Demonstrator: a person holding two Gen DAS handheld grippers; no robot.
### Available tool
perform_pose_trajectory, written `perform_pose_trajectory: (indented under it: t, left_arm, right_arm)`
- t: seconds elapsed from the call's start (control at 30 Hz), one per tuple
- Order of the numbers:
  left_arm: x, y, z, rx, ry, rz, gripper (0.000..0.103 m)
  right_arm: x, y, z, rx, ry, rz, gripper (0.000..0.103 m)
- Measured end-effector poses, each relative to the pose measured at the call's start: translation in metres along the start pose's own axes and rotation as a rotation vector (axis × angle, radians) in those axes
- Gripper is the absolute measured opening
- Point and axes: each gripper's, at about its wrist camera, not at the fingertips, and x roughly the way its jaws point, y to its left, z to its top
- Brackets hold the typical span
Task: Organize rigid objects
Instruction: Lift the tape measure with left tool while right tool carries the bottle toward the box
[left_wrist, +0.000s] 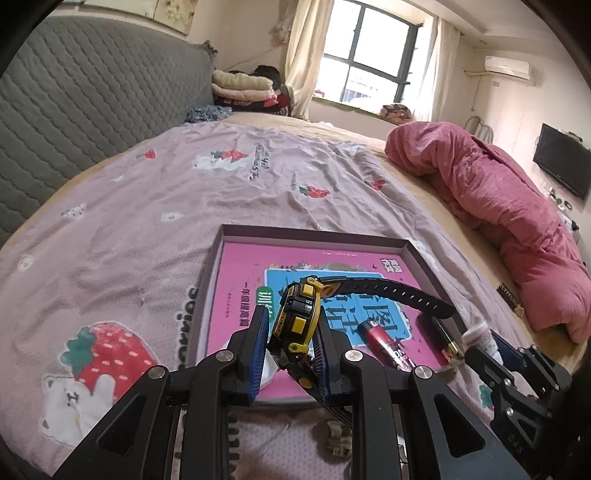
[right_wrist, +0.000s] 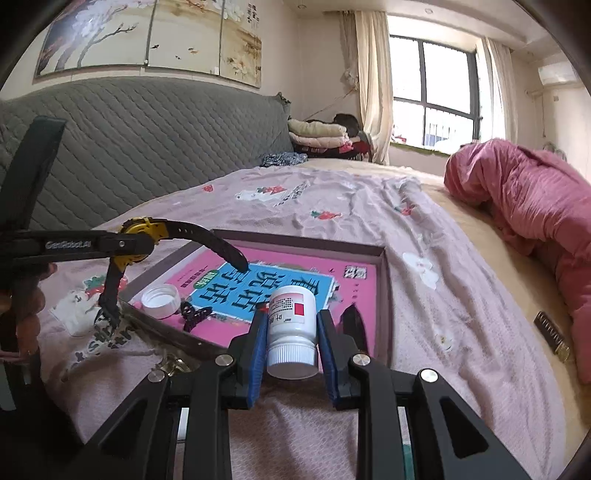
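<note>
— What's each hand got right now?

— The left tool (left_wrist: 286, 339) is clamped narrow on a yellow-and-black wristwatch (left_wrist: 297, 317), gripping the case so both straps hang free. One strap arcs out over the tray (left_wrist: 424, 254) toward two o'clock. The right tool (right_wrist: 291, 328) is closed on a white pill bottle (right_wrist: 291, 325), held cap toward the hand, label up.

— Why carry them like that?

— I'd guess the watch case is the only stiff part to pinch. The bottle is squeezed across its round body, which looks steady enough.

— And the tray?

— It sits on the bed (left_wrist: 147, 192), a shallow box lined with a pink book (left_wrist: 251, 269). Both loads hover over its near edge, so I reckon they're headed in.

— Anything in the way?

— A red lighter (left_wrist: 384, 343) and a dark pen-like stick (left_wrist: 443, 336) lie at the tray's four o'clock corner. From the other side I see a loose white cap (right_wrist: 160, 301) and a small black clip (right_wrist: 194, 314) at eight o'clock. The dangling strap could sweep those. The middle looks free.

— Beyond that?

— A rumpled pink blanket (left_wrist: 498, 199) at two o'clock, well apart.
</note>
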Motion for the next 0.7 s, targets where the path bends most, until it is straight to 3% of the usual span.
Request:
perform_pose_trajectory:
  t: [0.7]
  left_arm:
    - [0.045, -0.005, 0.019, -0.028, 0.014, 0.058, 0.024]
  right_arm:
    - [0.044, -0.013, 0.017, 0.077, 0.016, -0.027, 0.027]
